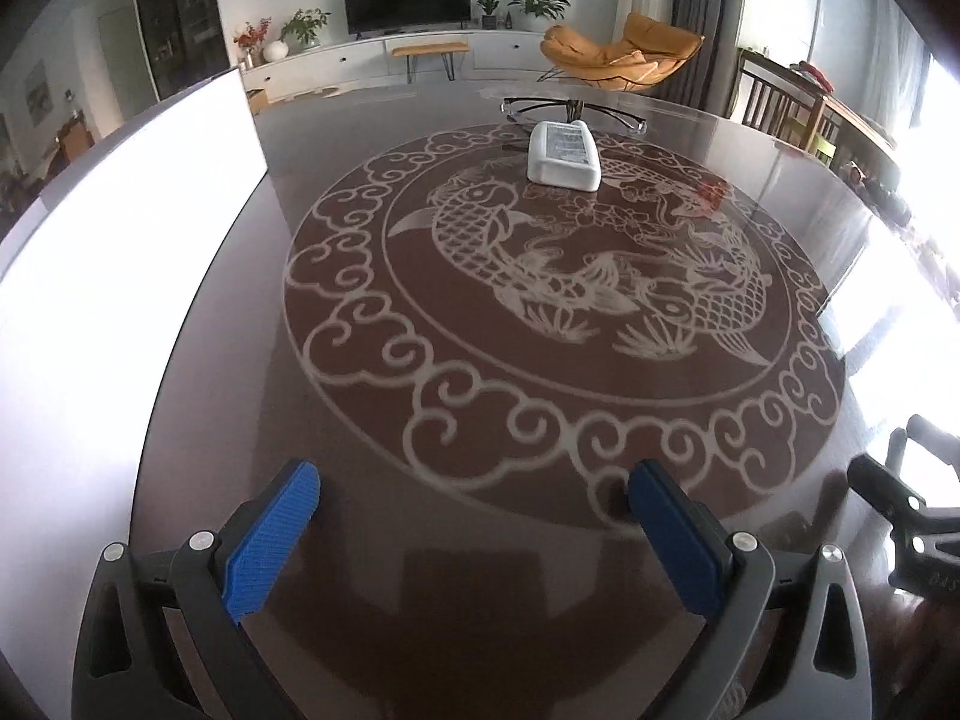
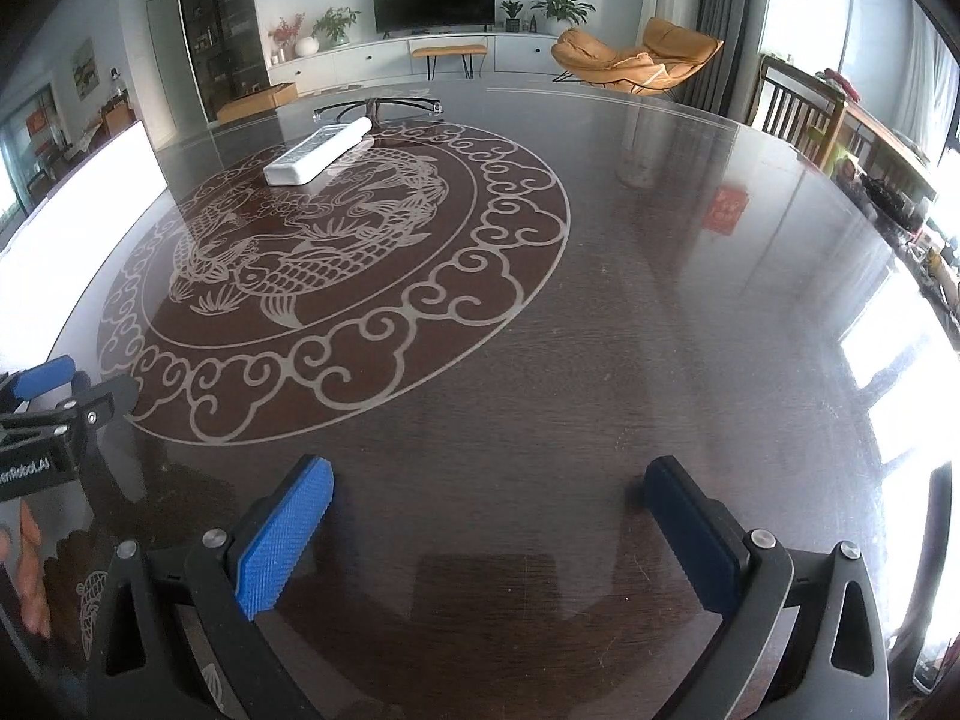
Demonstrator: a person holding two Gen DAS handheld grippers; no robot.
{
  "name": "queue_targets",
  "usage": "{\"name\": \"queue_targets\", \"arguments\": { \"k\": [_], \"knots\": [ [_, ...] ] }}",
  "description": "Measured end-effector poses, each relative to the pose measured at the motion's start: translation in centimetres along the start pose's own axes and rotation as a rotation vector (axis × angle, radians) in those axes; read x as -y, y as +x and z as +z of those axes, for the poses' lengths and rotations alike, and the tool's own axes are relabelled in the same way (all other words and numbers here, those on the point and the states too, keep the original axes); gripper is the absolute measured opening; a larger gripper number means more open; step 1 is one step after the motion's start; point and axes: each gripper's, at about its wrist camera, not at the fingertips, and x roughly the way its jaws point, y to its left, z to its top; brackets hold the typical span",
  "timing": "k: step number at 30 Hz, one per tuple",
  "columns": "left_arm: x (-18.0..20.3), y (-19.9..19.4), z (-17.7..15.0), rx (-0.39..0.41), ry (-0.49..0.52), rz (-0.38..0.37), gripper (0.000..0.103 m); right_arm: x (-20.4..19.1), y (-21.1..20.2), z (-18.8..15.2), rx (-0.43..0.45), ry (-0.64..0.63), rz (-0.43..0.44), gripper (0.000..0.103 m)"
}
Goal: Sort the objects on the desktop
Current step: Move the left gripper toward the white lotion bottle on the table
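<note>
Both grippers spread and empty, low over the near edge of the worktop.

Left gripper (image 1: 474, 504) and right gripper (image 2: 489, 501): blue pads wide apart, nothing between them. White remote (image 1: 564, 157) lies flat on the far part of the fish-pattern inlay (image 1: 564, 306), well apart from both grippers. Black-framed glasses (image 1: 573, 111) sit just behind the remote, near the far rim of the glossy dark worktop (image 2: 660, 312). White board (image 1: 120, 240) stands along the left edge.
</note>
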Motion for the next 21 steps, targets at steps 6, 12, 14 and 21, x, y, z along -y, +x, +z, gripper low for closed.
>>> {"name": "queue_targets", "arguments": {
  "k": [6,12,14,21],
  "knots": [
    [-3.3,3.4,4.5,0.003,-0.063,0.041,0.103,0.0,0.0,0.0,0.0,0.0,0.0,0.103],
    [-4.8,4.6,6.1,0.007,-0.081,0.053,0.103,0.0,0.0,0.0,0.0,0.0,0.0,0.103],
    [-5.1,4.9,6.6,0.007,-0.06,0.037,0.103,0.0,0.0,0.0,0.0,0.0,0.0,0.103],
    [-5.2,5.4,7.4,0.006,-0.059,0.039,0.103,0.0,0.0,0.0,0.0,0.0,0.0,0.103]
  ]
}}
